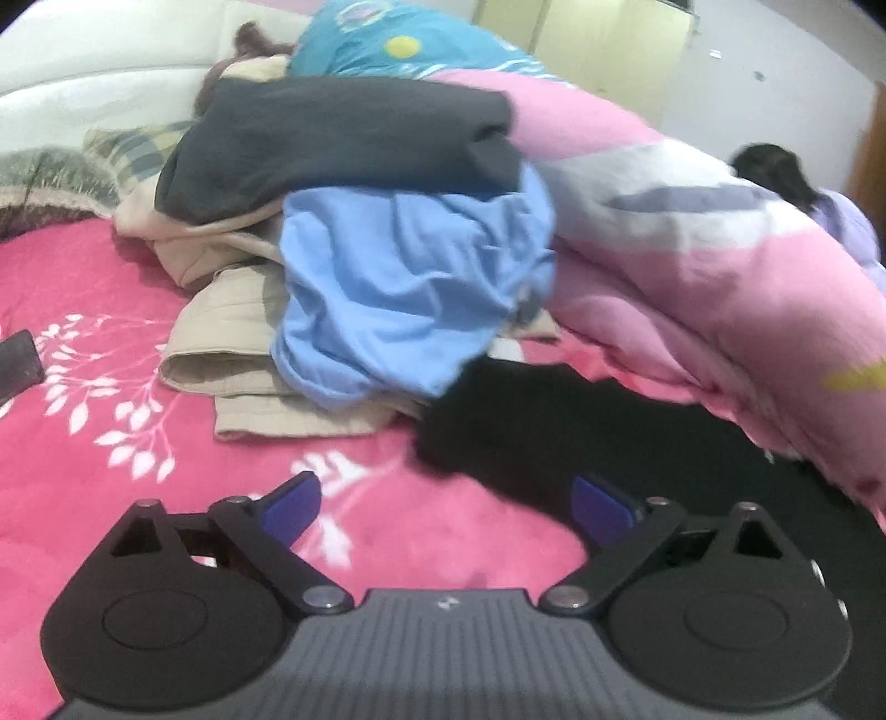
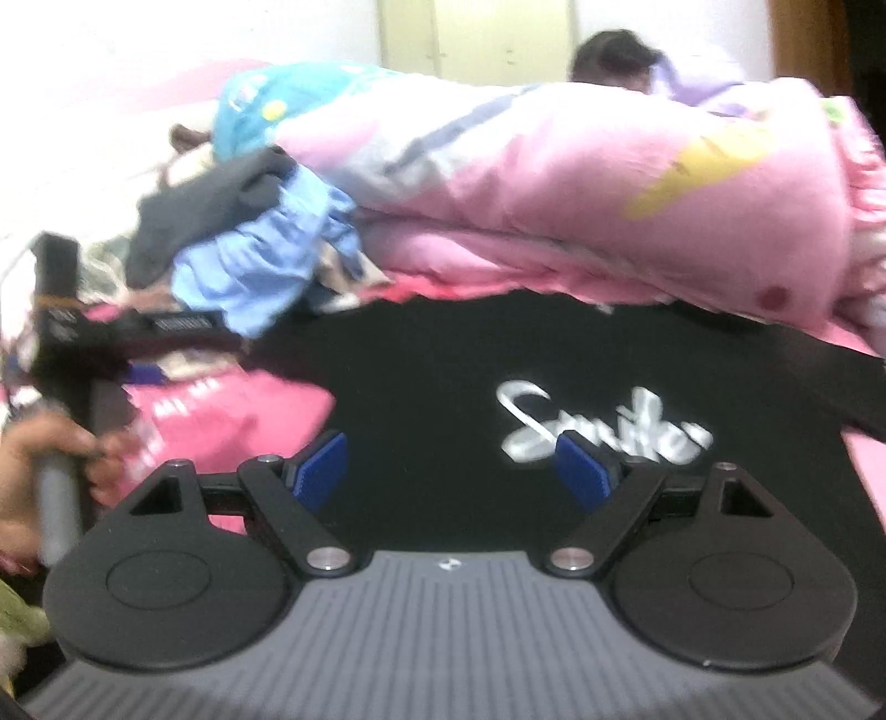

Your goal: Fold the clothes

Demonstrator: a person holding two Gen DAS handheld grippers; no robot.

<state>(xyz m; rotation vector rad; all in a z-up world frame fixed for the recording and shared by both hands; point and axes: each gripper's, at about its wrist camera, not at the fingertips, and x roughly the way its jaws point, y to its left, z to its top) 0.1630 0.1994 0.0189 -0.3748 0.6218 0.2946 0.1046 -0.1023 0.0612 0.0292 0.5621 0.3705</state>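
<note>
Both grippers (image 1: pixel 447 509) (image 2: pixel 451 471), fingers spread w/ nothing held, over flat black tee (image 2: pixel 554 354) on fuzzy pink bedspread (image 1: pixel 83 443).

A bed (image 1: pixel 83 443) with a hot-pink sheet printed with white leaf sprigs fills the foreground, a rolled pink quilt (image 1: pixel 720 266) lying along its far side, with pale yellow-green wardrobe doors (image 1: pixel 598 44), a white wall (image 1: pixel 786 72) and a brown door edge (image 1: pixel 872 149) behind.
</note>
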